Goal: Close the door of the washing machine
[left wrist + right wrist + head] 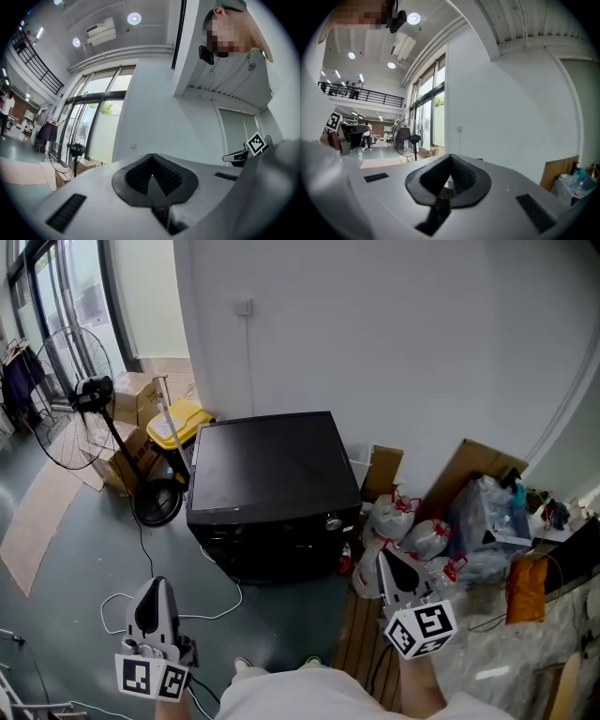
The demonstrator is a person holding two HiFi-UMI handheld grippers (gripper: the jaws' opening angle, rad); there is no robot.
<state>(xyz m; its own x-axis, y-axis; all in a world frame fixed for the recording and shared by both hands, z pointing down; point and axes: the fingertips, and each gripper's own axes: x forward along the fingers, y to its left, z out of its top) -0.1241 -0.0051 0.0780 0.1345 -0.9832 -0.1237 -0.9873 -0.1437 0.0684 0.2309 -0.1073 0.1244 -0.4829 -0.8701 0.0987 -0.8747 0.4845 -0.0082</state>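
In the head view the black washing machine (267, 465) stands against the white wall and shows from above; its front faces me, with a silver knob (333, 521) at the right. Whether its door stands open cannot be told from this angle. My left gripper (157, 585) hangs low at the left, over the floor short of the machine, its jaws together and empty. My right gripper (384, 559) is at the machine's front right corner, shut and empty. In both gripper views the jaws meet at a tip, left gripper (151, 157) and right gripper (450, 157), and hide the machine.
A standing fan (80, 395), cardboard boxes (136, 399) and a yellow bin (180, 420) are left of the machine. A white cable (122, 601) loops over the floor. Tied plastic bags (412, 531), leaning cardboard (473, 465) and an orange cloth (527, 587) crowd the right.
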